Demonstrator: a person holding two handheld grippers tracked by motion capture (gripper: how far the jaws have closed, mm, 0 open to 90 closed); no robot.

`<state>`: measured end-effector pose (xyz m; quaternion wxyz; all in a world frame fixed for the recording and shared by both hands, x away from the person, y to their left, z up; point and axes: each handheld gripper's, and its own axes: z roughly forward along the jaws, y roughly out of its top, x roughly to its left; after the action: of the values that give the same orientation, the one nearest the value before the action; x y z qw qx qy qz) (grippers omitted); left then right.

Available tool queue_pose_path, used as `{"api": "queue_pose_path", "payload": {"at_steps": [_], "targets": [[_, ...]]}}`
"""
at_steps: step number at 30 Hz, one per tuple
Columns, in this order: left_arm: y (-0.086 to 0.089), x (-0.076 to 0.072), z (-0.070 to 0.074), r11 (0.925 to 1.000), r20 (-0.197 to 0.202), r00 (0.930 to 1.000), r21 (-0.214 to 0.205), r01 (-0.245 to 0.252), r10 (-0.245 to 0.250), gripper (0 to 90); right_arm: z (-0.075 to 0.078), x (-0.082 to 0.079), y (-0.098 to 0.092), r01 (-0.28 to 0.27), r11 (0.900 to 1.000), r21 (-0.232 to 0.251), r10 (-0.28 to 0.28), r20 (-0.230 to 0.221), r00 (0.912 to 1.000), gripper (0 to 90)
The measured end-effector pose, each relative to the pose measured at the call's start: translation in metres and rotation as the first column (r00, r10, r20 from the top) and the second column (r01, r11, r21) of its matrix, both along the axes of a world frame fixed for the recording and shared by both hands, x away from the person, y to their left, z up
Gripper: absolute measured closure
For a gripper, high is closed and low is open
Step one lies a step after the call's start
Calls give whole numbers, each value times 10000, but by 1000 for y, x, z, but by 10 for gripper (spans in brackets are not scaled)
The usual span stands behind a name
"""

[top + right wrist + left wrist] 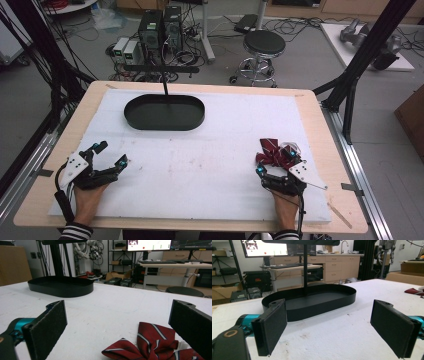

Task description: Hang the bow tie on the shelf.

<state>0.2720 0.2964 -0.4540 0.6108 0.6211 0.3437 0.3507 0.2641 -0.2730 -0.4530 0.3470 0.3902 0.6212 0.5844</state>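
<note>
High view first: your left tongs [111,154] rest on the white worktop [210,165] with their jaws spread and nothing between them. Your right tongs [276,162] rest on the same surface, jaws spread too, and the red striped bow tie [269,154] lies between and just ahead of their tips. The black oval tray [164,112] sits well ahead of both tongs, nearer the left pair's side, with a thin black post [165,87] rising at its far edge. Beyond the worktop a round stool [264,42] stands on the floor.

Left gripper view: your left tongs [337,330] show both padded jaws standing wide apart over bare white surface, pinching nothing. The tray [312,302] lies straight ahead of them, apart from the tips, with the post [305,267] standing up from it. A scrap of the bow tie [413,291] shows far off to the right.

Right gripper view: your right tongs [120,330] hold their jaws wide. The bow tie [150,342] lies flat on the worktop in the gap, closer to the right-hand jaw; whether that pad touches it you cannot tell. The tray [61,286] sits well ahead, off to the left.
</note>
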Motion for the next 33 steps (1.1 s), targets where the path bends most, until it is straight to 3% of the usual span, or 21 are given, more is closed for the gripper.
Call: {"api": "queue_pose_path", "payload": {"at_steps": [11,23,33], "targets": [[0,1,0,10000,-122,9999,64,-37,38,143,-1,-2,0,119,9999,23,-120,210,9997,7],[-1,-1,0,9999,73,9999,96,-109,108,143,0,-2,0,163,9998,97,-164,132,9998,7],[-1,0,0,9998,-31,9999,137,-114,114,143,5,-1,0,10,10000,11,-10,-41,10000,7]]}}
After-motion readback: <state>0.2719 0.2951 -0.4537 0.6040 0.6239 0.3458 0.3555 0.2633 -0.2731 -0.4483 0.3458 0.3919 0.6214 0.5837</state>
